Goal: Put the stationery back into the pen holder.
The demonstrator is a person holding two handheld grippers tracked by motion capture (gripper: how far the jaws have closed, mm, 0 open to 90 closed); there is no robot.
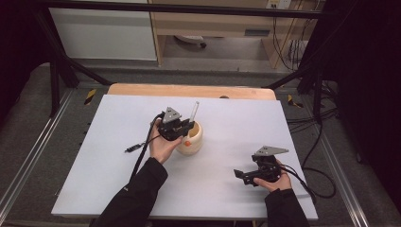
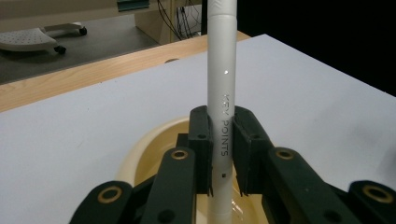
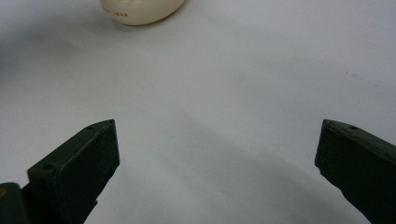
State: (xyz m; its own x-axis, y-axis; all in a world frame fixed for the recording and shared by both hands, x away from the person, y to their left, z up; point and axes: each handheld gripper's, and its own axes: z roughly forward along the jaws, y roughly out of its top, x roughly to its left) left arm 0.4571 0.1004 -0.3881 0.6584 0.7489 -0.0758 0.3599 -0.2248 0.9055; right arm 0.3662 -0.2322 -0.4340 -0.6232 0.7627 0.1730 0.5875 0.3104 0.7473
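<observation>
- White table sheet lies over a wooden tabletop; grey floor surrounds it.
- Cream cup stands mid-table.
- Right gripper rests near the front edge, jaws spread, holding nothing.
- Left gripper pinches the white pen upright over the cup.
- The left gripper view reveals "KEY POINTS" lettering on the pen.

White pen with grey lettering, clamped in black jaws of left gripper with brass-coloured rivets. Cream pot bearing an orange spot and small reddish print. Pale grey mat over light wooden table. Black right gripper, grey top plate. Black sleeves.
</observation>
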